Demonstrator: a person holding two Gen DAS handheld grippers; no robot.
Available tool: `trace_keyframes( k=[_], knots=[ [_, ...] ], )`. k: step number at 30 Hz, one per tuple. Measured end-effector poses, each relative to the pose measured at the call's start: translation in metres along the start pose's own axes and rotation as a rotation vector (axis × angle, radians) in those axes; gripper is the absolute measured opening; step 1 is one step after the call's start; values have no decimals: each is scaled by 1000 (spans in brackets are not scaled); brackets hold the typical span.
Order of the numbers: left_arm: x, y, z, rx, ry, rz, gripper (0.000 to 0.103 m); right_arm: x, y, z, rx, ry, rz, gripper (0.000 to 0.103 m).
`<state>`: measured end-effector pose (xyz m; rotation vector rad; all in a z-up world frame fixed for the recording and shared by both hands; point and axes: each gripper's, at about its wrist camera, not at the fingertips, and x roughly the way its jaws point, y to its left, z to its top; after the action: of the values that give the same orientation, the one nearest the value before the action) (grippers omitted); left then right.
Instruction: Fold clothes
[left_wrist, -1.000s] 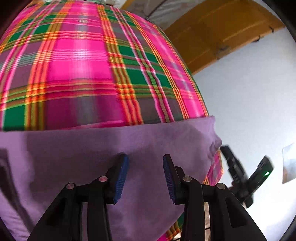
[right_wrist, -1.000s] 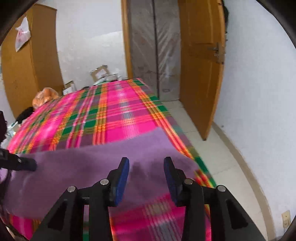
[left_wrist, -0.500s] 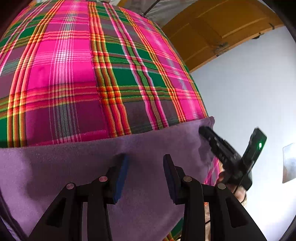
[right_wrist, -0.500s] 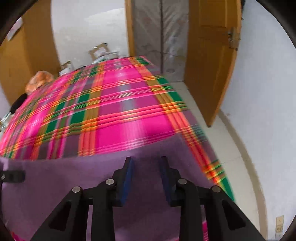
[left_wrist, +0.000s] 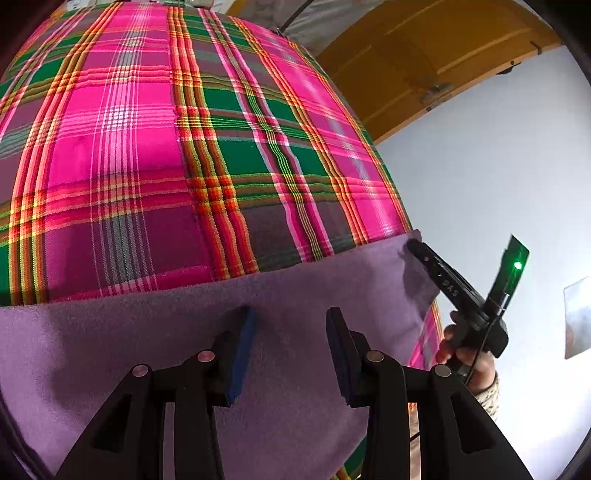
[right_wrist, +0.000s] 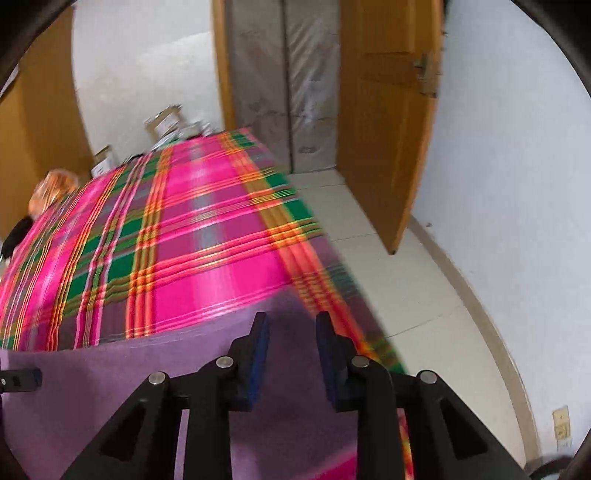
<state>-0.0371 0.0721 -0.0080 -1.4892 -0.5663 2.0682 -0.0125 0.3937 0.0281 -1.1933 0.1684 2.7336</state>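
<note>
A purple cloth (left_wrist: 147, 350) lies spread flat across the near part of a bed with a pink and green plaid cover (left_wrist: 147, 147). My left gripper (left_wrist: 290, 314) hovers open over the cloth near its far edge, nothing between its pads. My right gripper (right_wrist: 291, 317) is above the far right corner of the purple cloth (right_wrist: 110, 387). Its jaws are closing, with a gap still between the pads and only flat cloth showing beneath. In the left wrist view the right gripper (left_wrist: 417, 249) has its tip at that corner, held by a hand (left_wrist: 469, 365).
The plaid cover (right_wrist: 184, 240) drops off at the bed's right edge to a tiled floor (right_wrist: 406, 295). An open wooden door (right_wrist: 384, 129) and a white wall stand to the right. Boxes (right_wrist: 166, 122) and an orange bag (right_wrist: 51, 188) lie beyond the bed's far end.
My right gripper has moved forward to the cloth's far right corner, and its jaws have narrowed. The left gripper has stayed over the cloth, still open.
</note>
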Motion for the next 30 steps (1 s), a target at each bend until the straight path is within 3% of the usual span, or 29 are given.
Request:
trace_keyframes(
  k=[3,8,12,22,30],
  knots=[
    [-1,3,0,-14,-1,-15,41,-13,-22,-11,72,1,16,37],
    [-1,1,-1,1,-3,-8,41,-27,-47,-33,176,10,0,40],
    [-1,1,-1,9,-1,-6,41,-25,-58,-44,254,17,77,44],
    [-1,1,-1,10,-1,-6,41,-15,-45,-44,234,13,53,44],
    [-1,0,-1,21,-5,-2,41,-12,-40,-43,208,28,39,18]
  ],
)
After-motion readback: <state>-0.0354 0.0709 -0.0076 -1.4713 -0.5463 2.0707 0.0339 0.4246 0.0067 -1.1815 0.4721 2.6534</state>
